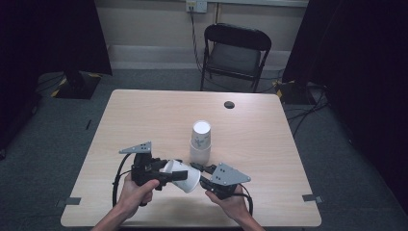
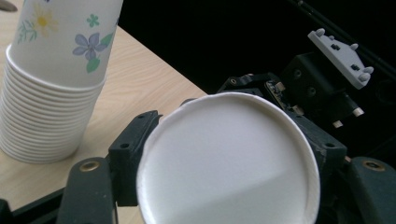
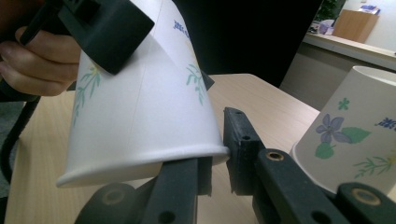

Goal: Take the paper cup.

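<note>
Lying on its side above the near edge of the table (image 1: 144, 110), a single white paper cup (image 1: 182, 176) with a floral print is held between the two grippers. The left gripper (image 1: 166, 174) is clenched on the closed base end of the cup: in the right gripper view one black jaw is pressed against the cup wall just beside the person's left hand (image 3: 37, 60), and in the left gripper view the cup's round white bottom is framed by the jaws on either side. The right gripper (image 1: 208, 174) is met at the cup's open mouth. In the right gripper view the rolled rim (image 3: 140, 163) is seen resting on one jaw, with the other jaw standing just beside the rim's edge and a narrow gap left between the two jaws; whether the rim is actually pinched cannot be told, as the contact is partly hidden by the cup itself. A stack of nested cups (image 1: 200, 142), upside down and bearing the same flower pattern, is seen standing upright near the middle of the table, just beyond the held cup. A dark folding chair (image 1: 235, 53) is placed behind the far side of the table.
</note>
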`<state>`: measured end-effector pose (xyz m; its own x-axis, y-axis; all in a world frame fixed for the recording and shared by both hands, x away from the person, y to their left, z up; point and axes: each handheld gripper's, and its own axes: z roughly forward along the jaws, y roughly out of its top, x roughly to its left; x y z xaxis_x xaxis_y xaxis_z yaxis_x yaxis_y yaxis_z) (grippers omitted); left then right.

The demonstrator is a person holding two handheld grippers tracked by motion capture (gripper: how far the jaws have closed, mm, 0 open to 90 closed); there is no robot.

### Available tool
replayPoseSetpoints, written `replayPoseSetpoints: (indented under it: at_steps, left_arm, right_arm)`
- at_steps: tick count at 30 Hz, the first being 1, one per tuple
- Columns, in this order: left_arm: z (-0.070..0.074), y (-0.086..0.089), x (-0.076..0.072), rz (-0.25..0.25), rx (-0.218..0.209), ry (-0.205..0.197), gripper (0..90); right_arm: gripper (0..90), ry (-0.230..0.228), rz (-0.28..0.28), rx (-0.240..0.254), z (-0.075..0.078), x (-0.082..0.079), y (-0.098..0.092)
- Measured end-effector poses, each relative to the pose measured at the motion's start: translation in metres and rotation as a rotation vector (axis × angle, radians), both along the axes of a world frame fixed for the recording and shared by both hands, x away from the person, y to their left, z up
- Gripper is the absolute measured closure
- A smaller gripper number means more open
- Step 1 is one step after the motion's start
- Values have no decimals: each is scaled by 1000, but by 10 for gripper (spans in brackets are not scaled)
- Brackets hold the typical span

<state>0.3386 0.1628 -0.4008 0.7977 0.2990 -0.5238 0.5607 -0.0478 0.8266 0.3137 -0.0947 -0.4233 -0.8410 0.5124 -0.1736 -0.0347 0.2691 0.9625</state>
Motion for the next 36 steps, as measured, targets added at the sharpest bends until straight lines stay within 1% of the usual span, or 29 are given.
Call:
replayPoseSetpoints:
  at_steps: [5,8,9,10,11,13,18,21,25,27,29,30,31,34,36]
  left_arm:
    - [1,1,-3,13,29,-31,306]
    - [2,3,-3,23,32,-63,275]
    - [2,4,-4,25,29,-66,269]
    - [2,5,-4,31,31,-80,267]
    - [2,6,-4,31,33,-86,261]
    - [3,7,-5,38,34,-105,249]
    - [4,11,-6,56,38,-126,232]
    - [6,17,-7,69,49,-142,232]
    - [8,25,-7,98,39,-149,236]
    - [10,28,-6,110,44,-158,246]
    - [11,29,-7,120,48,-173,261]
    - [12,30,-7,126,52,-181,276]
    - [13,30,-8,131,63,-188,308]
    - [14,32,-9,156,91,-228,376]
    - [14,32,-10,150,104,-240,442]
  right_arm:
    - [832,14,11,-1,-2,0,1]
    - [835,14,4,-1,-2,0,1]
    - [836,20,8,5,-2,0,0]
    - [837,28,6,9,-2,0,-1]
    - [837,28,-2,15,-2,0,-2]
    - [838,29,2,15,-3,1,-2]
    - [847,36,11,11,-3,-1,-1]
    - [852,38,8,14,-3,0,-3]
    - [858,51,9,15,-2,1,-4]
    - [860,63,15,6,-3,2,-3]
    - [860,85,18,-14,-4,3,-1]
    - [861,104,27,-21,-5,3,0]
    - [862,112,31,-34,-6,4,1]
    - [864,144,44,-57,-8,5,3]
    - [865,160,47,-67,-9,5,4]
